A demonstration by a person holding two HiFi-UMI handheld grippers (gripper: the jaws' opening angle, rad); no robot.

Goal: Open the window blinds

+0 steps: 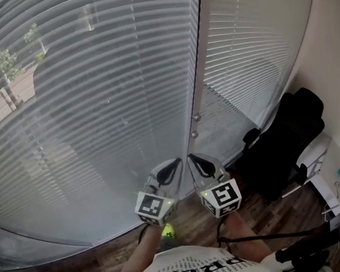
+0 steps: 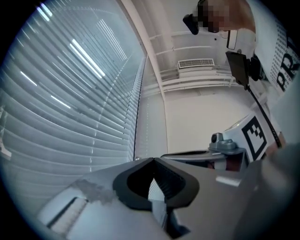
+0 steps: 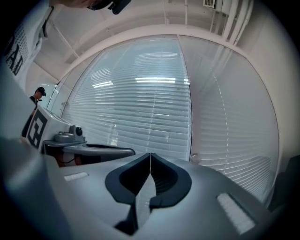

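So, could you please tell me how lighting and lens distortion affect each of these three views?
Head view: the window blinds bow strongly, daylit trees show through the slats, and the office chair is nearly black. Left gripper view: black fisheye corners, bright streaks on the slats. Right gripper view: same corners, evenly lit blinds.

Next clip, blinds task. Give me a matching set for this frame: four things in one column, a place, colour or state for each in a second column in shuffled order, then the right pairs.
Things
1. blinds
2. chair
3. floor
4. left hand-held gripper

Place, colour or state
A. jaws together, nothing between them
B. black, at the right of the head view
C. dark wood planks
D. pale grey slats, lowered

Pairs: 1-D; 2-B; 3-C; 4-A
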